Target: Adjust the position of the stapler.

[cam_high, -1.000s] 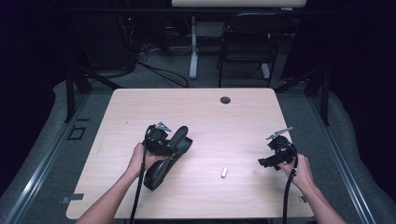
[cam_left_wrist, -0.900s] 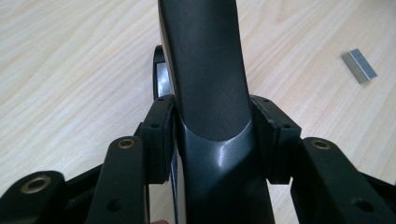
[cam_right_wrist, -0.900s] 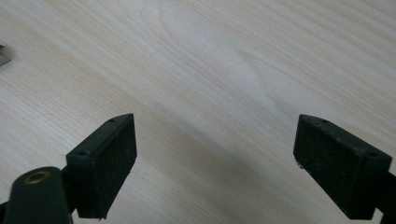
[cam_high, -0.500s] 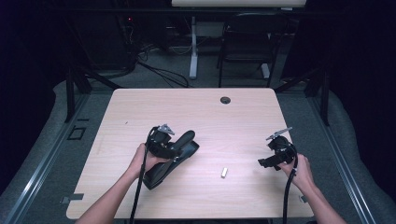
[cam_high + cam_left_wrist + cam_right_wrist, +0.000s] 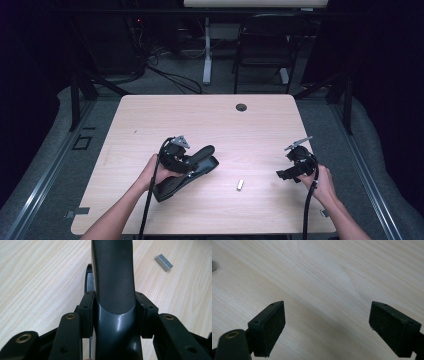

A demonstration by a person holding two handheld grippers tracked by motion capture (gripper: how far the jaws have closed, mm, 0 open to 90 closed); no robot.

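- the black stapler (image 5: 187, 172) lies left of centre on the wooden surface (image 5: 210, 120), its top arm raised off its base at the far end; the left gripper (image 5: 186, 161) holds it by that top arm
- in the left gripper view the fingers (image 5: 87, 312) press on both flanks of the top arm (image 5: 113, 277), one pad on each side; they are closed on it, having just narrowed a little
- the arm looks like smooth, glossy moulded plastic, so it is probably slippery under the pads; a firm squeeze across the flat flanks seems safer than a light one
- the body reads as rigid and fairly heavy for its size, likely with metal inside; it should not bend or crush
- the hinge is the awkward part; lifted by the top arm alone, the base may swing down, so the back end near the hinge looks the steadier place to hold
- a strip of staples (image 5: 240, 184) lies just beside the stapler on its right; small, light, brittle, easy to break apart
- the right gripper (image 5: 280, 174) rests well apart at the right, its fingers (image 5: 268, 326) spread wide over bare wood with nothing between them
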